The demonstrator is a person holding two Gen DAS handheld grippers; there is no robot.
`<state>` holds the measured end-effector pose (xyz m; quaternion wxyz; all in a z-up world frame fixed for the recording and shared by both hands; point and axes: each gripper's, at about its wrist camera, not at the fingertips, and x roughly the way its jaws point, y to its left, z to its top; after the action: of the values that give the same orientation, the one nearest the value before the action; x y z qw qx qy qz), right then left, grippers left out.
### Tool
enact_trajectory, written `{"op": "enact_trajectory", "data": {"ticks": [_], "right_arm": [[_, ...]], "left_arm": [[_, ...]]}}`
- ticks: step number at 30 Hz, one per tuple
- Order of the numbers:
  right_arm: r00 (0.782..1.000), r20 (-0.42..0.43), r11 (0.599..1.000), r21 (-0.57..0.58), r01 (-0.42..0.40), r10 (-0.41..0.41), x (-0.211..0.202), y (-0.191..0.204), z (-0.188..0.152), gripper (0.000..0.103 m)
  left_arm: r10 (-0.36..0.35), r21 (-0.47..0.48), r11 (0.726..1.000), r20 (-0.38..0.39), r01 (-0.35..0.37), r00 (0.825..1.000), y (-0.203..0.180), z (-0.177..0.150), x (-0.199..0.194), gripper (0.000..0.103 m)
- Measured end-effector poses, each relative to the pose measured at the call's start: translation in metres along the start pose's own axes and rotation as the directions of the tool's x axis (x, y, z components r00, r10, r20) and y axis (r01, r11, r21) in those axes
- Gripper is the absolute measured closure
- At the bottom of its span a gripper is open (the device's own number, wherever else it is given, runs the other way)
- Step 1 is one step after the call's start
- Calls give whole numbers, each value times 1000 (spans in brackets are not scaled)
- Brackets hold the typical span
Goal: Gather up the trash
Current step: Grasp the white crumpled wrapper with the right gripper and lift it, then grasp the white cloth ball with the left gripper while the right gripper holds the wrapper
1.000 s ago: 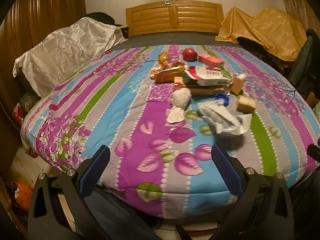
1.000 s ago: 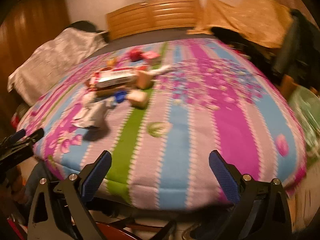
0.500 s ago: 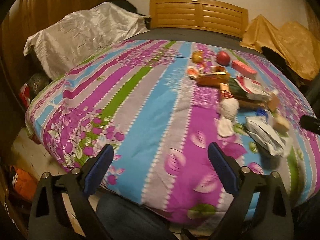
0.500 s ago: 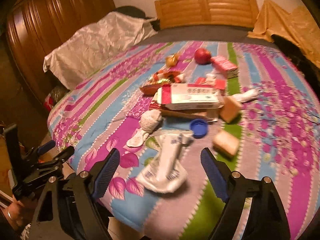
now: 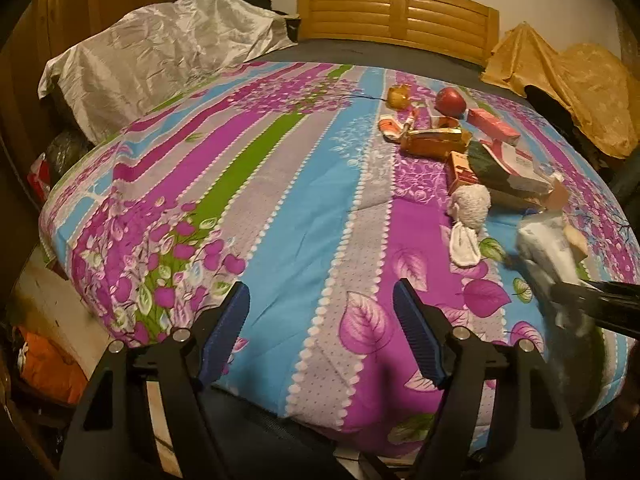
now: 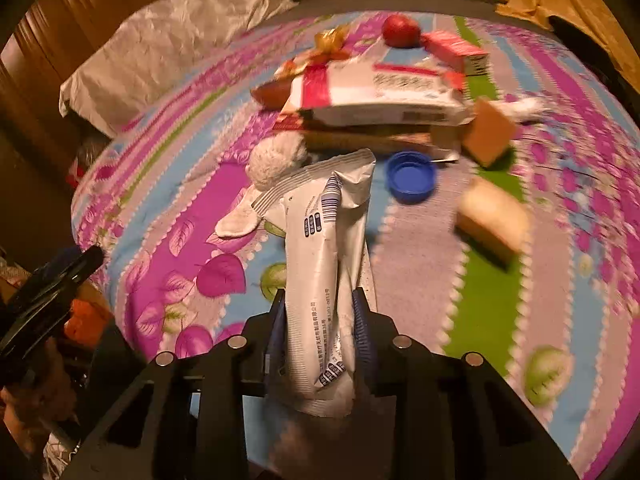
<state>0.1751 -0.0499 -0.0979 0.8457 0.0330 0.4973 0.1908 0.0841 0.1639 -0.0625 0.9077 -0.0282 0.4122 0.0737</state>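
A crumpled white wrapper (image 6: 324,264) with dark print lies lengthwise between my right gripper's (image 6: 320,312) blue pads, which are closing and press on its lower part. In the left wrist view the same white wrapper (image 5: 548,244) shows blurred at the right, with the right gripper's black finger over it. My left gripper (image 5: 322,312) hovers over bare bedspread near the bed's front edge; its jaws are closing with nothing between them. Beyond the wrapper lie a blue bottle cap (image 6: 411,176), a white fuzzy ball (image 6: 276,156), a white-and-red packet (image 6: 376,92) and a red apple (image 6: 400,30).
All the litter sits on a striped floral bedspread (image 5: 280,200) with a wooden headboard (image 5: 396,12) behind. A silver cover (image 5: 160,52) lies at the left, a yellow cloth (image 5: 568,76) at the right. Small boxes (image 6: 490,132) and a pale block (image 6: 492,220) lie near the cap.
My right gripper swung left to the white wrapper and closed on it. My left gripper shifted left along the bed edge, and its jaws narrowed.
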Motion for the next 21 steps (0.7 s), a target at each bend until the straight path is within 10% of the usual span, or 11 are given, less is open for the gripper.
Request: {"op": "enact_trajectory", "data": {"ticks": [21], "right_arm": [[994, 105, 952, 307, -2, -32, -105, -108, -84, 71]], "left_arm": [[-241, 133, 960, -63, 248, 968, -104, 42, 41, 34]]}}
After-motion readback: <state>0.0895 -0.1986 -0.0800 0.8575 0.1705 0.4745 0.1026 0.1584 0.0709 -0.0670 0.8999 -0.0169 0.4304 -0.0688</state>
